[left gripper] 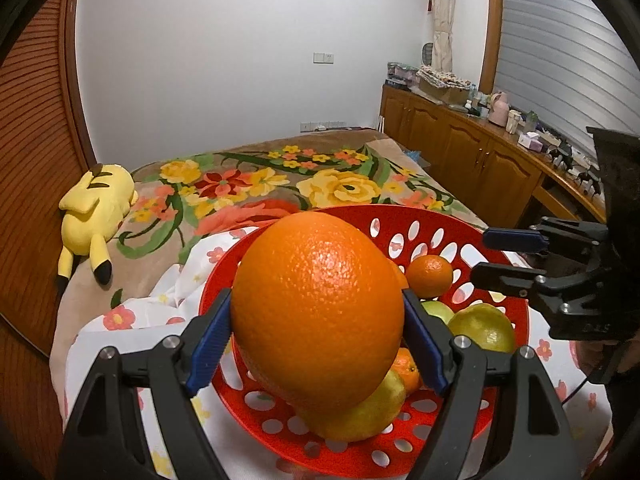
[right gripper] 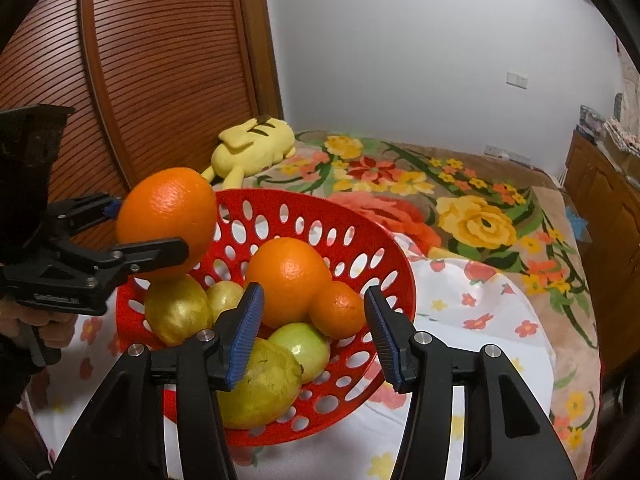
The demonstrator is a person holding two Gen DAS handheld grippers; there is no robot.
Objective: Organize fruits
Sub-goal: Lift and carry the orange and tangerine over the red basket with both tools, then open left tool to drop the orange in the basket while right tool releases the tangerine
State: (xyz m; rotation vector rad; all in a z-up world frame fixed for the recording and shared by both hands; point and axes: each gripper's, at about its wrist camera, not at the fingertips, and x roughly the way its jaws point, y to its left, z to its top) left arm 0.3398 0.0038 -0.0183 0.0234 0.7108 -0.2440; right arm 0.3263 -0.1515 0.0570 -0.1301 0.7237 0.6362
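Observation:
My left gripper is shut on a large orange, with a blue pad pressed on each side. It holds the fruit just above the near-left part of a red perforated basket. In the right wrist view the held orange hangs over the basket rim in the left gripper. My right gripper stands open above the basket, touching nothing. Below it lie another orange, a tangerine, a green apple and yellow fruits.
The basket rests on a white flowered cloth over a floral blanket on a bed. A yellow plush toy lies at the far left beside a slatted wooden door. A cluttered wooden cabinet runs along the right.

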